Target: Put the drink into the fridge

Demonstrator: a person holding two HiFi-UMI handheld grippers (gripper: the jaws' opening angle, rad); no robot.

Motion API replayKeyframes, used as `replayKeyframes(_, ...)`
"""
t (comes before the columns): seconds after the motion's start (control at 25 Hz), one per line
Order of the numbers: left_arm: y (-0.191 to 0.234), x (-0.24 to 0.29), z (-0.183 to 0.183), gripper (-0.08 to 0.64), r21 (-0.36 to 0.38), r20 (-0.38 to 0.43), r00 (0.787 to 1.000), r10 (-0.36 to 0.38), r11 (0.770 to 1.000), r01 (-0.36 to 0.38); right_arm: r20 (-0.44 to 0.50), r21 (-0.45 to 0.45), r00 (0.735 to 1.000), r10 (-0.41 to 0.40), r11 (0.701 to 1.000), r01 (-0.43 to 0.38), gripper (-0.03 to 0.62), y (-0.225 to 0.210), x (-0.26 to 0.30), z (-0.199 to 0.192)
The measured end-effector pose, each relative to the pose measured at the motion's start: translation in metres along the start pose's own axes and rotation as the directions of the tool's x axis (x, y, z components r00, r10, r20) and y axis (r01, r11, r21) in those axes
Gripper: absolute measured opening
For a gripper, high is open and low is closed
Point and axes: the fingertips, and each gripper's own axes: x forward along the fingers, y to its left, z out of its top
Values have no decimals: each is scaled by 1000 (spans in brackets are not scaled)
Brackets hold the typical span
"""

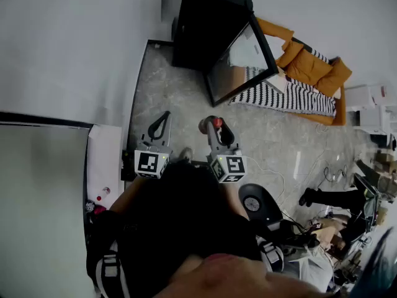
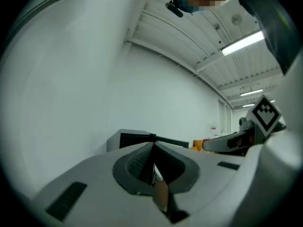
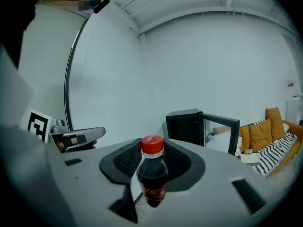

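The right gripper (image 3: 153, 161) is clamped on a small cola bottle (image 3: 152, 176). Its dark pads press the bottle's sides just below the red cap (image 3: 152, 145). The bottle stands upright between the jaws and is held in the air above the floor. It holds a dark drink and has a red label low on its body.

The left gripper (image 2: 154, 148) is held just beside the right one, a little apart from it. Its jaws are together, tips meeting, with nothing between them. In the head view both grippers point forward, away from the person and toward the fridge.

Ahead of the grippers, a black mini fridge (image 1: 208, 23) stands at the far edge of the grey stone floor (image 1: 180, 98), against a white wall (image 1: 74, 42). Its glass door (image 1: 243, 61) stands open, angled out to the right. The inside is dark, and what it holds cannot be made out.

To the right of the fridge, an orange sofa (image 1: 310, 67) sits along the same far edge of the floor. A black-and-white striped blanket (image 1: 291, 95) lies over its front. Loose cables (image 1: 322, 172) lie near the right edge of the floor.
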Motion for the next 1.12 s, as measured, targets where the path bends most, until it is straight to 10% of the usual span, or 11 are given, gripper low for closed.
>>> replayKeyframes(1.12, 41, -22, 24, 5, -27, 6, 1000, -14, 1000, 14, 16, 14, 999, -48, 999, 48, 132, 32, 10, 1)
